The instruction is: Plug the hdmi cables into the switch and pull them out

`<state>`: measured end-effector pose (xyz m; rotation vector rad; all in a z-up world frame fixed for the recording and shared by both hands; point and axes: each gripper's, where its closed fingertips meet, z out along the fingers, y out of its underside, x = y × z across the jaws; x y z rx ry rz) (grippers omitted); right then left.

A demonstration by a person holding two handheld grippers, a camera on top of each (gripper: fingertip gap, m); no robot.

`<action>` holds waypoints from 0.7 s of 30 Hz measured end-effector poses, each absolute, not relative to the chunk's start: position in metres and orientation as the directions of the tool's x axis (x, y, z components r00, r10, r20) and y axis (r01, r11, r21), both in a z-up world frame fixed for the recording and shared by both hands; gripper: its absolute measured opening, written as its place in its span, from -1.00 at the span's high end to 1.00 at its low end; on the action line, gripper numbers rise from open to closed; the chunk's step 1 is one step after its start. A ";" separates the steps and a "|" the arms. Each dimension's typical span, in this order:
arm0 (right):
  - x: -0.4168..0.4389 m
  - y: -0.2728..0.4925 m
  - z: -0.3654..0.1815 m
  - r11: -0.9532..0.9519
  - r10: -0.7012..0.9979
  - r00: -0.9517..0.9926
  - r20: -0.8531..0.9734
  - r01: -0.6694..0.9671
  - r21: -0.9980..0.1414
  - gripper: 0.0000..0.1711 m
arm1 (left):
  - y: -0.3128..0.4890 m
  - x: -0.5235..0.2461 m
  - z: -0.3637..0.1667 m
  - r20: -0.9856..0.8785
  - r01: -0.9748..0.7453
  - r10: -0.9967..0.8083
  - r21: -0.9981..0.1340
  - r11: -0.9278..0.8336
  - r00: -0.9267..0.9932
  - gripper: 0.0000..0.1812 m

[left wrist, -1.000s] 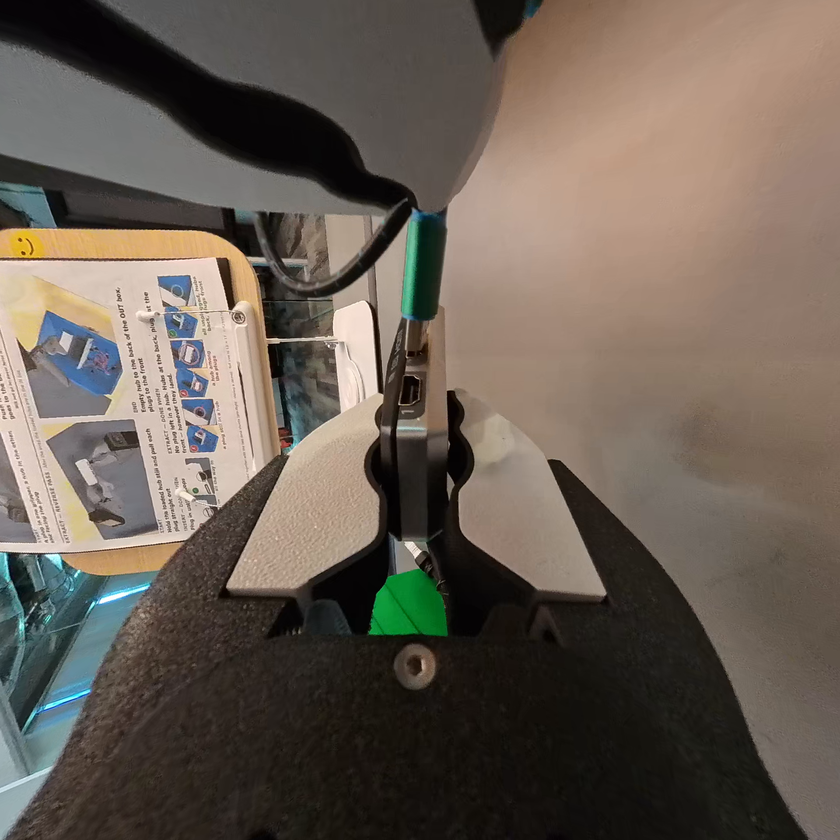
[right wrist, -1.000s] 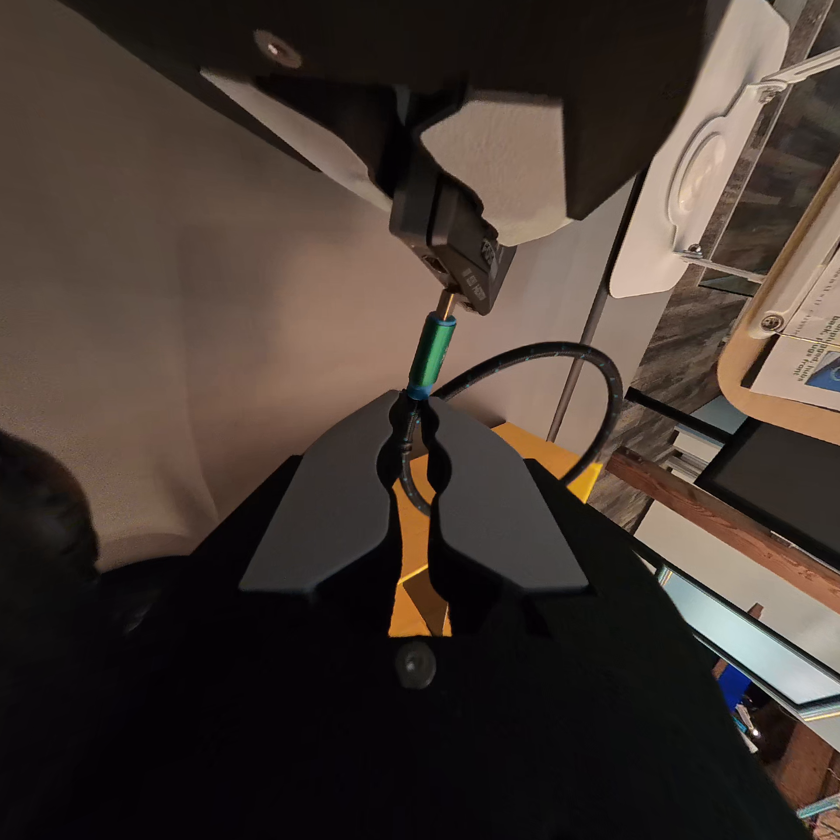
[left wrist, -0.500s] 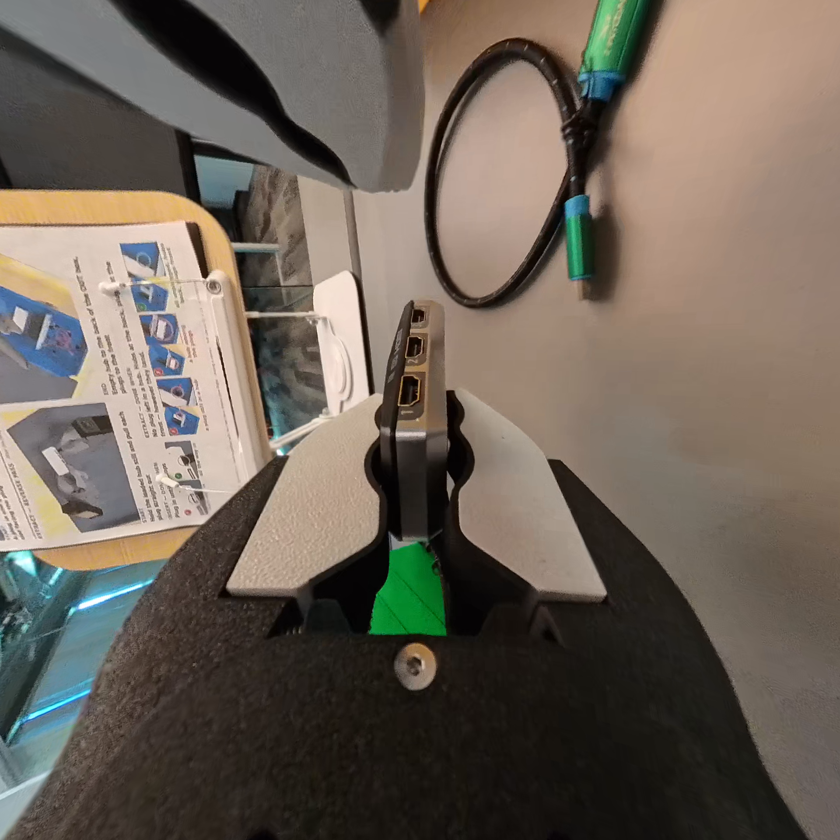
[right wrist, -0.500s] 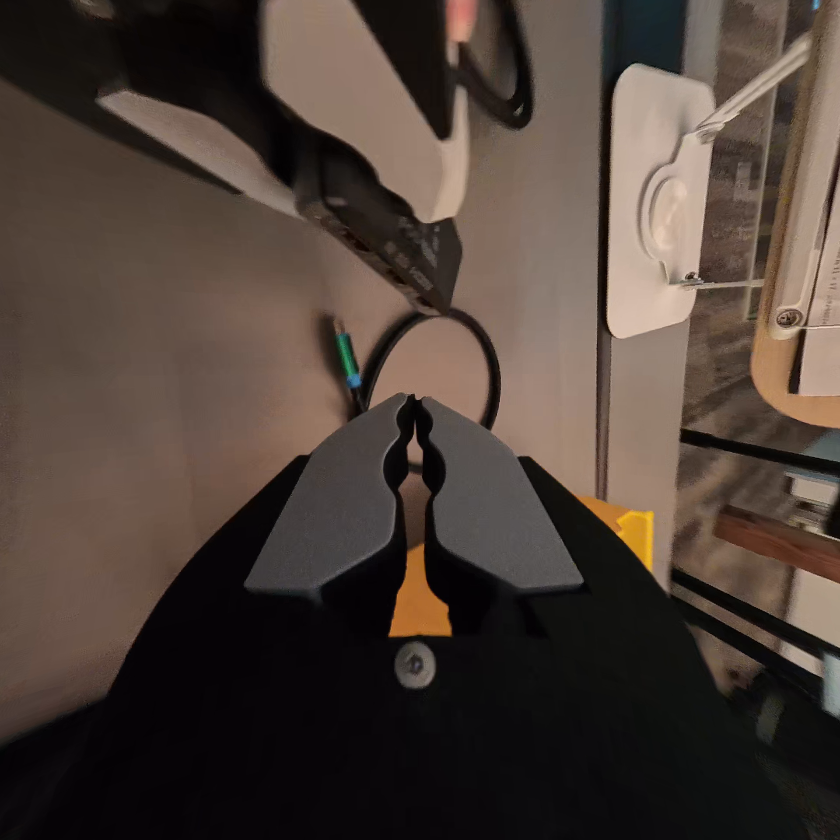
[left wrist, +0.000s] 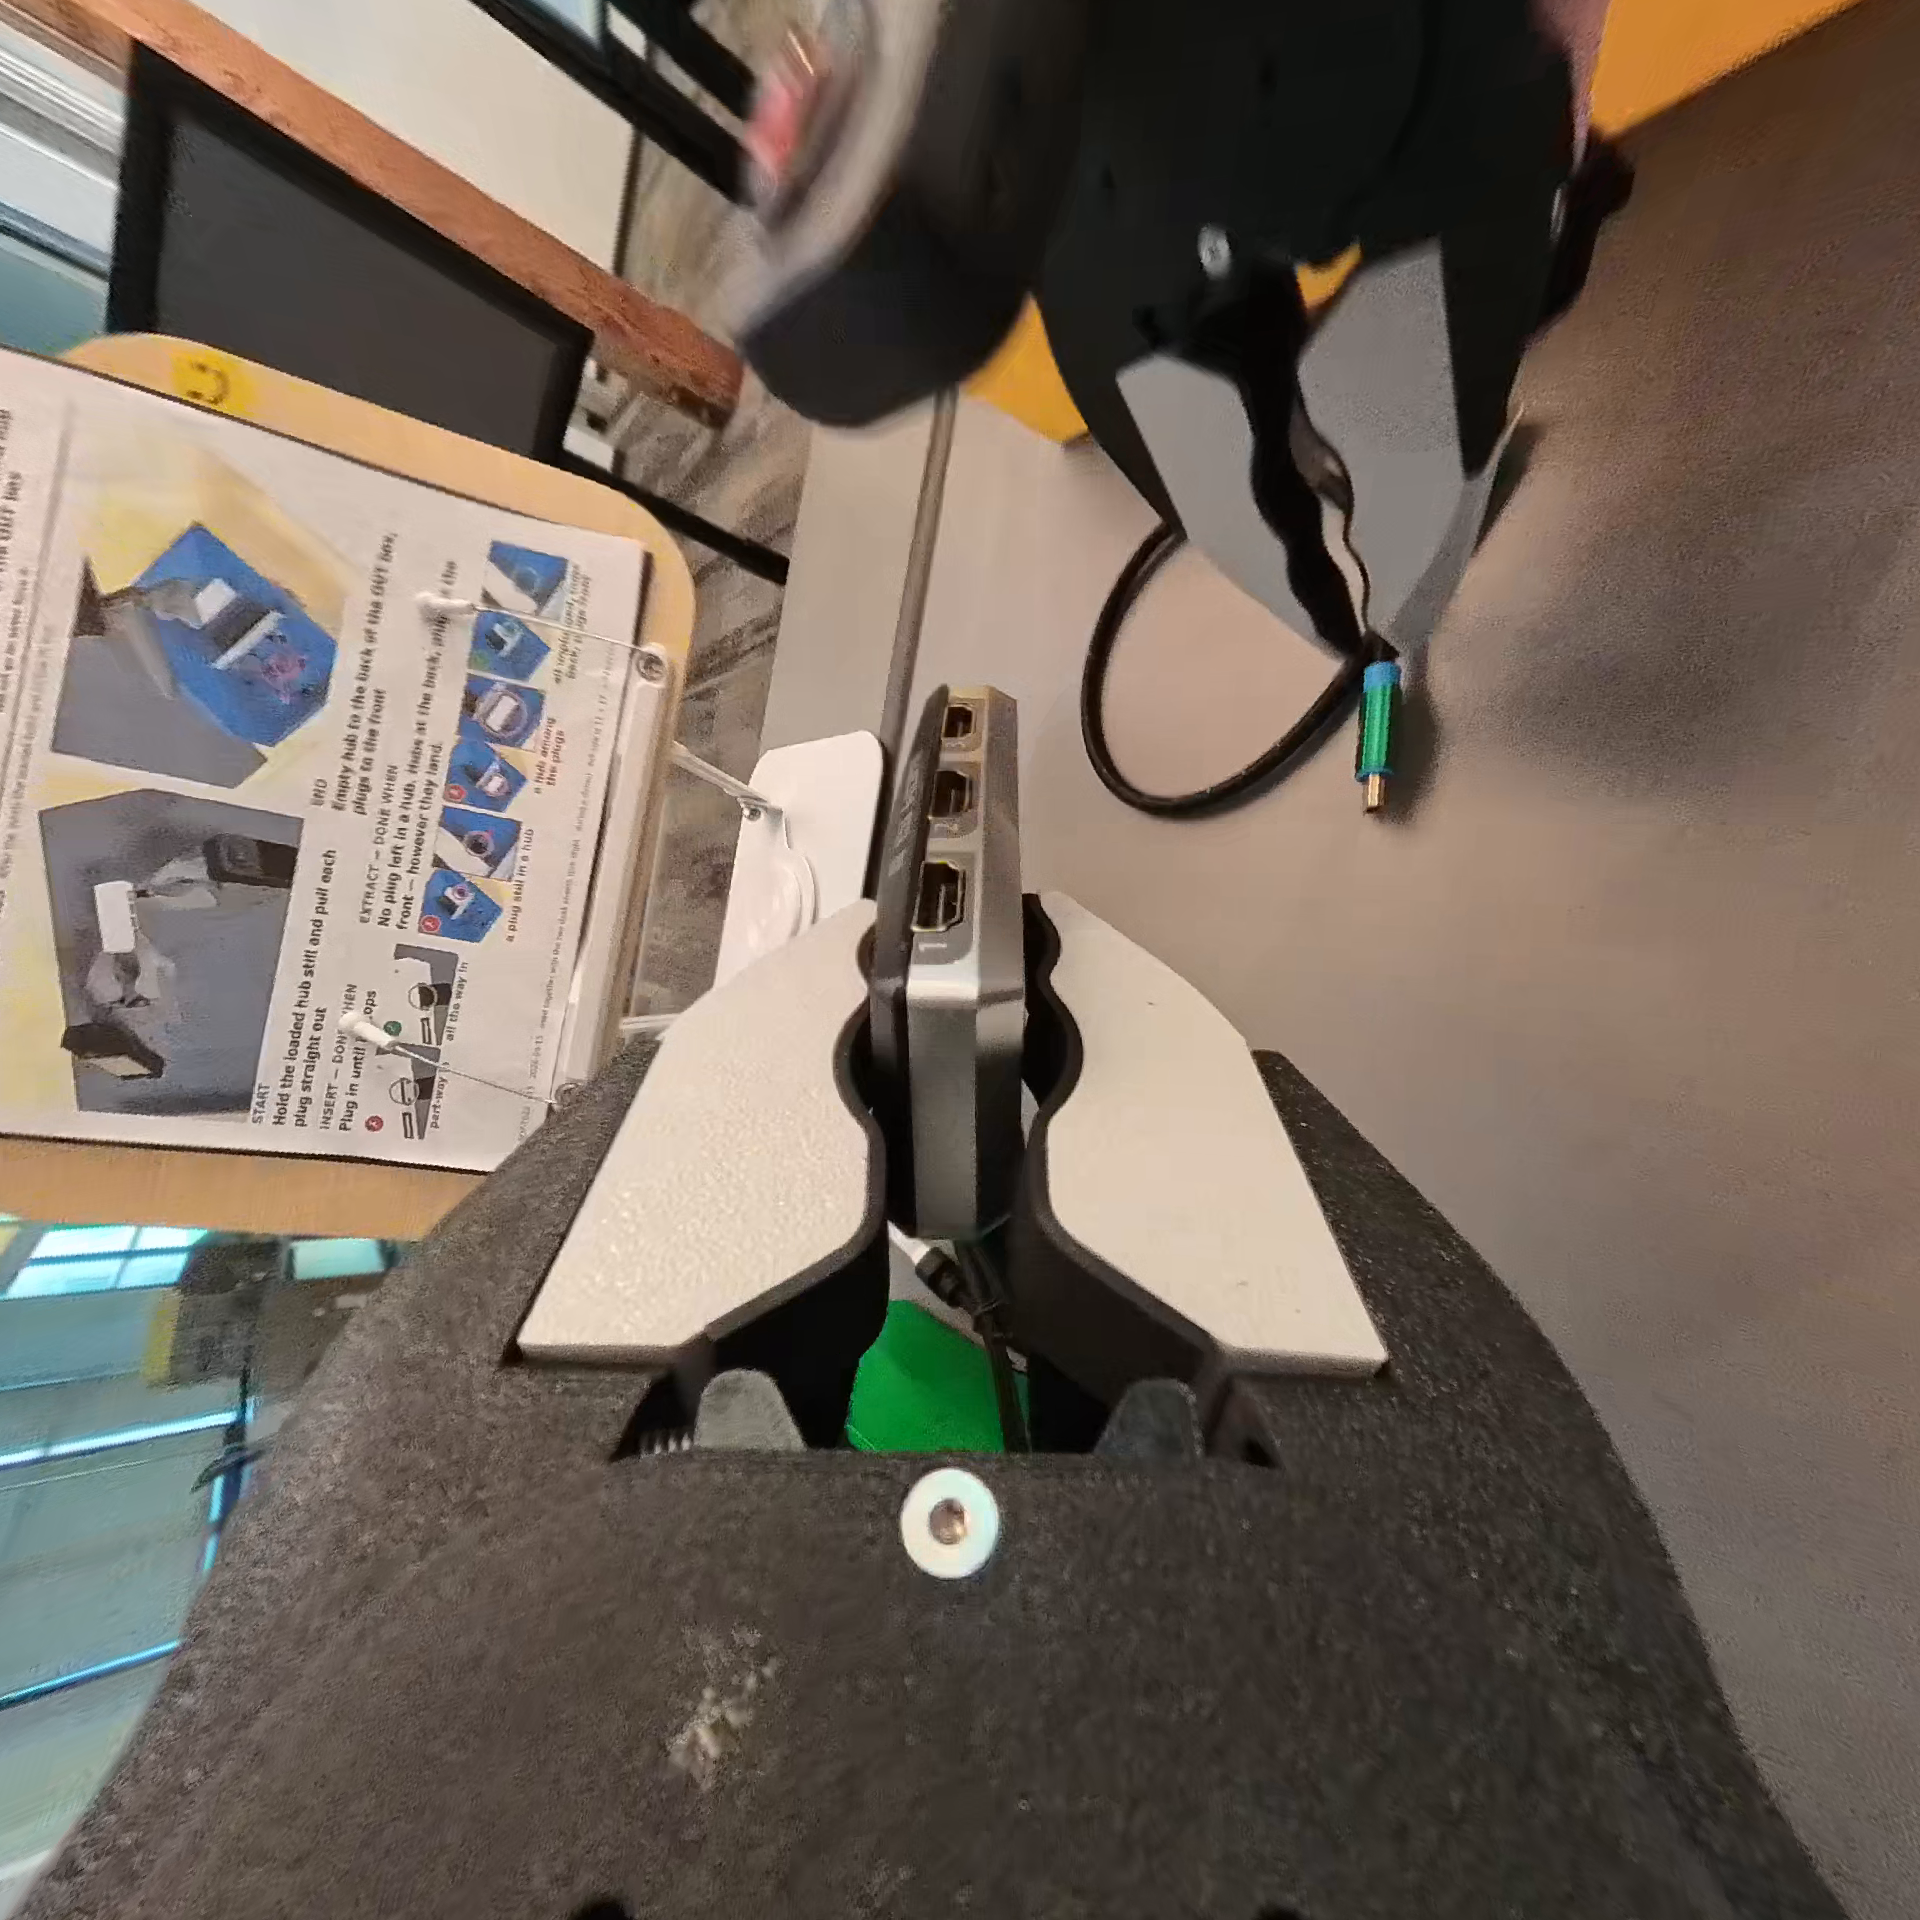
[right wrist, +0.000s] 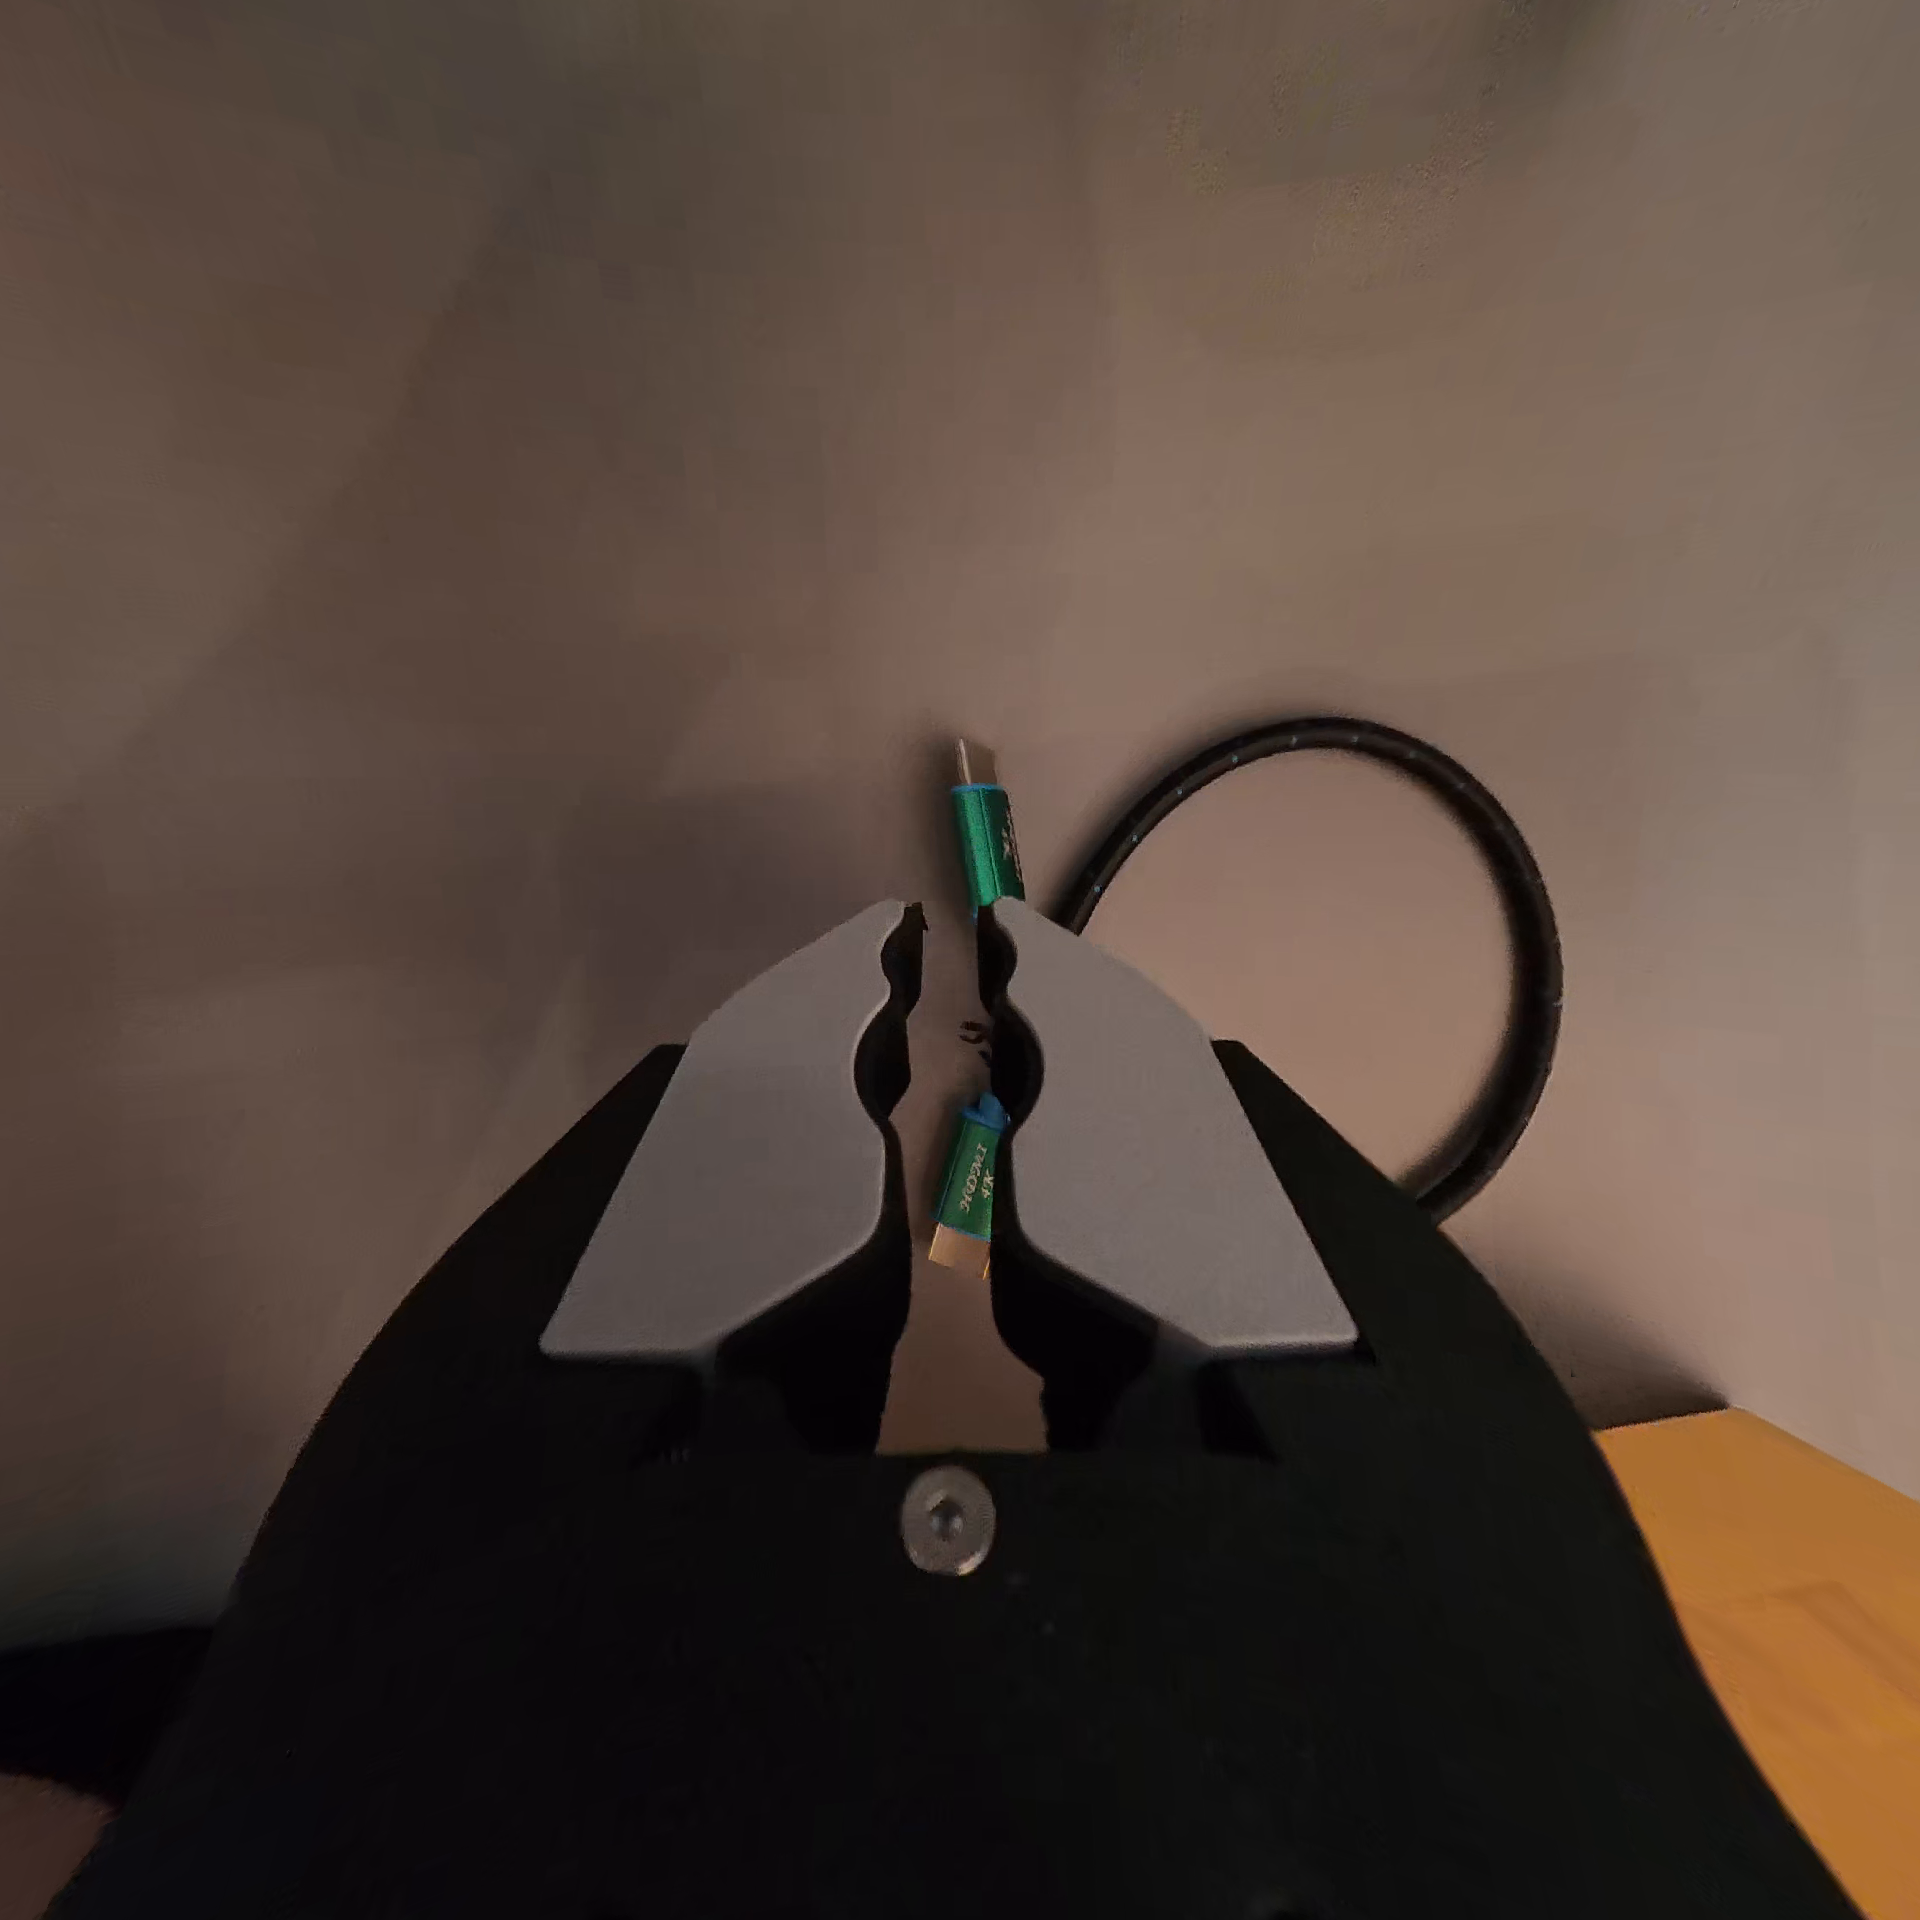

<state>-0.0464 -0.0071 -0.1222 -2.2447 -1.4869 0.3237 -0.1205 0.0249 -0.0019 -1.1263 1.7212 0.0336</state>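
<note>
1. Left tool (left wrist: 951, 935) is clamped on the switch (left wrist: 948, 914), a slim dark-grey slab with rounded corners, held edge-up between the two pale, grainy, wavy-edged fingers (left wrist: 727, 1122).
2. Three ports run along the switch's narrow face, each a small metal-lined slot, all open, nothing plugged in.
3. A thin dark lead trails from the switch's near end down into the tool's throat, over a green patch.
4. Out on the matte grey tabletop (left wrist: 1662, 935) lies the hdmi cable (left wrist: 1122, 769), a black braided loop; one green plug (left wrist: 1380, 727) with a blue collar and gold tip lies flat, clear of the switch.
5. Right tool (right wrist: 951, 914) hangs over that cable, fingers slightly parted with a narrow gap, pinching nothing.
6. In the right wrist view, one green plug (right wrist: 987, 842) lies just beyond the fingertips; a second green plug (right wrist: 966, 1184) shows through the gap, gold tip pointing toward the camera.
7. A printed instruction sheet (left wrist: 312, 831) sits on a rounded wooden board at left; a yellow surface (right wrist: 1787, 1558) edges the right.
</note>
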 end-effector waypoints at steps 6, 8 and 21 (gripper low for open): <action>-0.032 -0.002 -0.143 -0.380 0.904 0.426 0.045 0.845 -0.375 0.86 | 0.018 -0.125 0.018 -0.739 -0.638 -0.674 -0.522 0.566 0.006 0.75; -0.028 0.005 -0.147 -0.351 0.905 0.411 0.109 0.867 -0.353 0.84 | 0.019 -0.127 0.020 -0.742 -0.640 -0.670 -0.519 0.566 0.010 0.75; -0.034 -0.001 -0.157 -0.389 0.902 0.431 0.036 0.845 -0.367 0.87 | 0.015 -0.134 0.032 -0.751 -0.626 -0.660 -0.525 0.577 0.021 0.75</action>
